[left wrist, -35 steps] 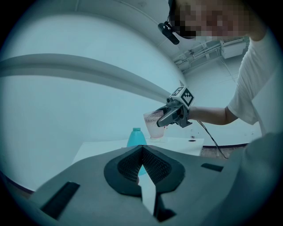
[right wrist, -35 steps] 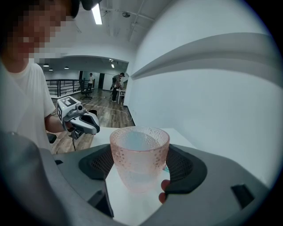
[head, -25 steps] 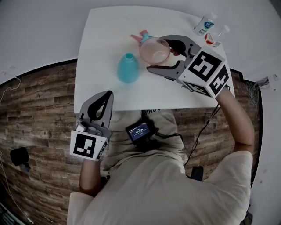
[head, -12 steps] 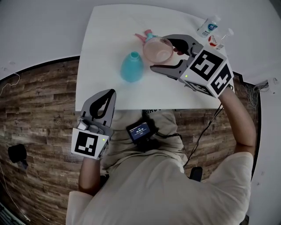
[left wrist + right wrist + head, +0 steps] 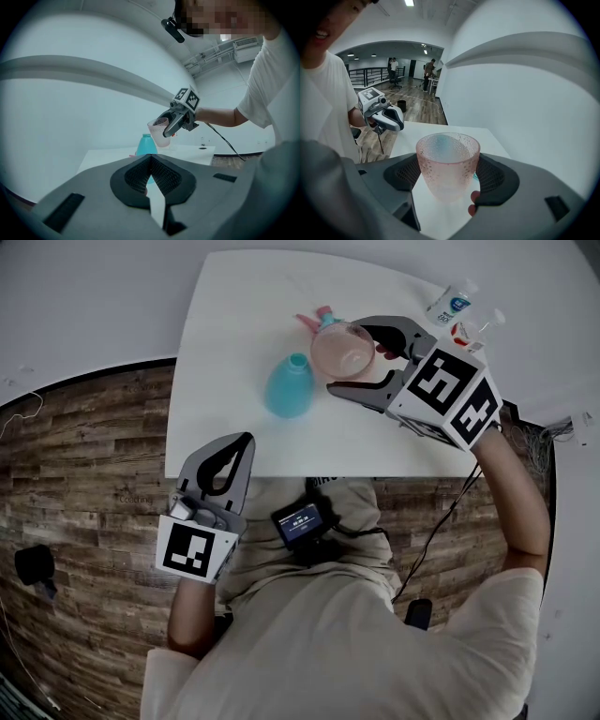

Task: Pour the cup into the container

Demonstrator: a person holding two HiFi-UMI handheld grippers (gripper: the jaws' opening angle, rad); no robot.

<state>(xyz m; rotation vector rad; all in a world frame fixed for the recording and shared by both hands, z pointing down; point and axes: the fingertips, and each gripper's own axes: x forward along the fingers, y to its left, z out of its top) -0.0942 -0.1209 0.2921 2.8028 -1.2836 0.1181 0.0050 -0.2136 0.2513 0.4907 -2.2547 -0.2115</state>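
My right gripper (image 5: 343,354) is shut on a pink translucent dimpled cup (image 5: 337,347), held upright above the white table (image 5: 234,324). In the right gripper view the cup (image 5: 448,165) stands between the two pads of that gripper (image 5: 448,180). Just left of the cup on the table stands a teal narrow-necked container (image 5: 288,388), which also shows in the left gripper view (image 5: 146,144). My left gripper (image 5: 241,441) hangs off the table's near edge with its jaws together and nothing in them (image 5: 150,159).
A pink and teal object (image 5: 315,320) lies behind the cup. Two small bottles (image 5: 451,300) (image 5: 474,328) stand at the table's far right corner. Wooden floor (image 5: 84,474) lies to the left, and my torso is close to the near edge.
The right gripper and its cup have edged slightly closer to the teal container. The left gripper has barely moved.
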